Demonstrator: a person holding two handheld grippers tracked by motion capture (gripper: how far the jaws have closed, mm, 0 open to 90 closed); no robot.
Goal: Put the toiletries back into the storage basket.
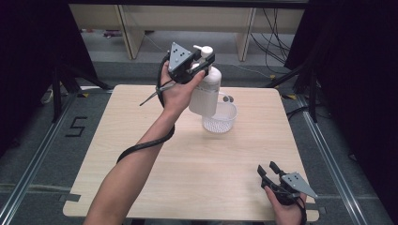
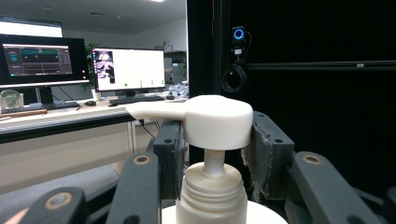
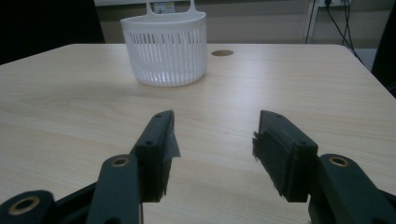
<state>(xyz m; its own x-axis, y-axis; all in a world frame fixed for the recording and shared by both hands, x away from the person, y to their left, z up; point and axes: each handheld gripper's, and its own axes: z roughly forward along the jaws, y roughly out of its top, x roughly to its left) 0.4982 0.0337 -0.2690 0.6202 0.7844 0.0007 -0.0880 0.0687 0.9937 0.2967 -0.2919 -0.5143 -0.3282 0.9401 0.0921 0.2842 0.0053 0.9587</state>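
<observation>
A white pump bottle [image 1: 205, 93] hangs upright in the air, its base just over a white slotted basket [image 1: 224, 121] at the back middle of the table. My left gripper [image 1: 205, 61] is shut on the bottle's top. In the left gripper view the two pads press either side of the pump head [image 2: 215, 121], with the gripper [image 2: 212, 140] pointing level. My right gripper [image 1: 266, 168] rests low at the table's near right corner, open with nothing between its jaws. The right gripper view shows this gripper [image 3: 215, 135] facing the basket [image 3: 164, 49] across bare wood.
The light wooden table [image 1: 187, 164] has a small round hole [image 1: 228, 99] just behind the basket. Black curtains hang on both sides, with cables on the floor at the back. Desks with lit monitors [image 2: 128, 70] stand beyond the table.
</observation>
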